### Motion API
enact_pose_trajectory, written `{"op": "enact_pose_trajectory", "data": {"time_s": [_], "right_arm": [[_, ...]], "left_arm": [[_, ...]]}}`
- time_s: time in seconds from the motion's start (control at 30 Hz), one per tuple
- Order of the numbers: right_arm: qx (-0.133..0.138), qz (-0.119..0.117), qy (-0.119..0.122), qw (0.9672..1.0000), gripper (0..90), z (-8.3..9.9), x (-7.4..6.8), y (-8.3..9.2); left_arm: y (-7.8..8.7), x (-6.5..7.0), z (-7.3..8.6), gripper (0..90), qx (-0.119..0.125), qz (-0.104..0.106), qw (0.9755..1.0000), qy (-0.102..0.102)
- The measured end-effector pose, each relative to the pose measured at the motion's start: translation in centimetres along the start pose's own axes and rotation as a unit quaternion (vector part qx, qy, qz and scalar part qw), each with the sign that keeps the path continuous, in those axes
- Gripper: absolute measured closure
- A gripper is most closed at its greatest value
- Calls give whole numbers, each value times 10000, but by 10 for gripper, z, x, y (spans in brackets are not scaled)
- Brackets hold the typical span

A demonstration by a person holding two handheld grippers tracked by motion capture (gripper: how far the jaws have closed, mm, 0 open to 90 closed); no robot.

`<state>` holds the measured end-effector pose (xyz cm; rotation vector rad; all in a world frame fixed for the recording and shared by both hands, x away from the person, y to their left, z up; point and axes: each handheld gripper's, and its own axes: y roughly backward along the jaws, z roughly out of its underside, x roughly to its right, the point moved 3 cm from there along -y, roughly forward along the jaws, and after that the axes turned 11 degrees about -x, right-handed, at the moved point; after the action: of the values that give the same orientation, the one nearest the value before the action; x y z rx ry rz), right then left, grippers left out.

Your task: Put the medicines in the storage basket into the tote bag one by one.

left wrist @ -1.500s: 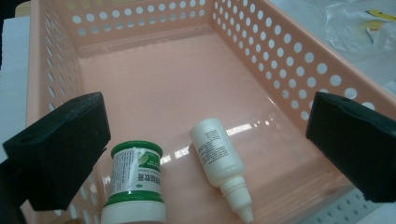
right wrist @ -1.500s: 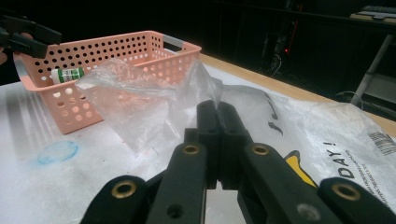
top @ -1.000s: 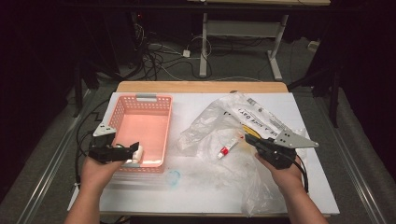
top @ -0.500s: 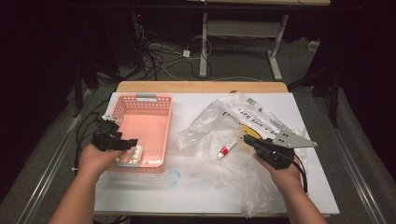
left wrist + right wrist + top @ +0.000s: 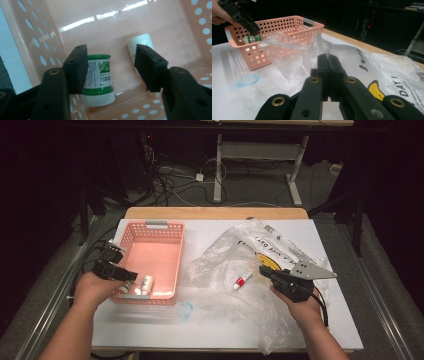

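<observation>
two small containers, a green-labelled bottle (image 5: 98, 75) and a white bottle (image 5: 140, 47), already lie at the near end of the pink basket (image 5: 165, 227), the left gripper (image 5: 111, 65), jaws just narrowing but still spread, empty above them, while the right gripper (image 5: 328, 67), pressed together, pinches the clear plastic bag (image 5: 250, 250), where a red-capped tube (image 5: 242, 280) remains to be moved.

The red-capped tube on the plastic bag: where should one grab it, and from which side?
Grip the red-capped tube across its white body, mid-length, coming down from above. It lies flat and slanted on the plastic bag, so turn the tool to span its narrow width.
</observation>
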<state>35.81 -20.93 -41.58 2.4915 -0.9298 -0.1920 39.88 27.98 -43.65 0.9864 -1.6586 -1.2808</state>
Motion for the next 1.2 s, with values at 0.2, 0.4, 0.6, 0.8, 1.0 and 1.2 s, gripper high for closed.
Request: {"op": "enact_pose_trajectory", "data": {"time_s": [0.2,0.4,0.6,0.8,1.0,1.2], "right_arm": [[-6,-20,-14,10000,900,-1,-1,0],[-28,-30,-14,10000,900,0,-2,-2],[-18,-47,-10,10000,900,0,-4,-2],[-10,-79,-2,10000,900,0,-4,-2],[-58,-88,6,9999,900,1,-4,-3],[-38,-99,6,9999,900,1,-4,-4]], "left_arm": [[-2,4,-1,629,-267,-252,9993,-23],[-2,3,-1,573,-323,-350,9989,46],[-4,5,-2,563,-447,-462,9979,42],[-7,12,-5,533,-472,-68,9988,-139],[-3,18,-8,532,-210,185,9993,-259],[-8,15,-7,488,-548,-238,9979,-240]]}}
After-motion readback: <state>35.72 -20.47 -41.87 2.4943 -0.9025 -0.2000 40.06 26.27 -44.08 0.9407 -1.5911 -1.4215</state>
